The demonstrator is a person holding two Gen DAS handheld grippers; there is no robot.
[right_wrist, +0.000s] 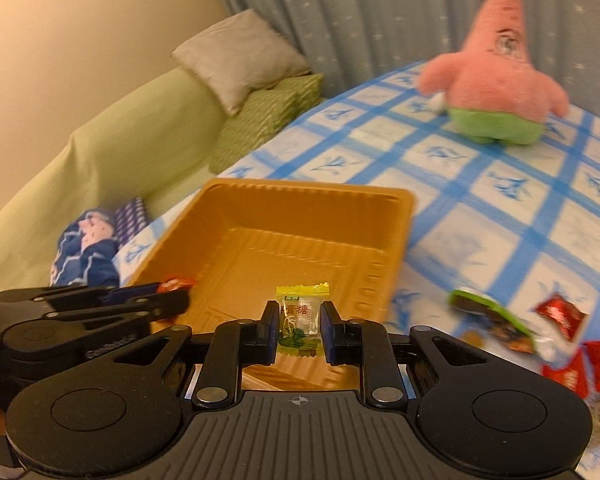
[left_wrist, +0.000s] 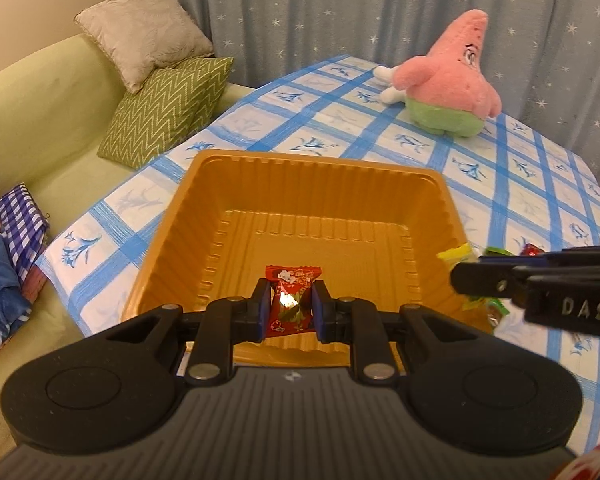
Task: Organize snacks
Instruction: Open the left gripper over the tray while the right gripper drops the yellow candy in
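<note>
Both hands hang over the near edge of the orange tray (left_wrist: 312, 168) on the table. The left gripper (left_wrist: 291, 307) has its fingers pinched on a red candy (left_wrist: 292, 300), the right gripper (right_wrist: 300, 326) on a yellow candy (right_wrist: 301, 320) — each upright, with the tray floor just ahead and below.

Your right gripper (right_wrist: 299, 330) is clamped on a yellow-and-clear wrapped candy (right_wrist: 302, 320), pinched by its sides between the two blue pads and held above the near edge of the gold plastic tray (right_wrist: 396, 216). Your left gripper (right_wrist: 172, 300) reaches in from the left over the tray's near-left corner, a red candy (right_wrist: 175, 283) at its tip. The tray sits on a blue-checked tablecloth (right_wrist: 480, 200). To the right lie a green-edged snack packet (right_wrist: 496, 320) and several red wrapped candies (right_wrist: 560, 312). A pink star plush (right_wrist: 496, 80) stands at the far side of the cloth.
</note>
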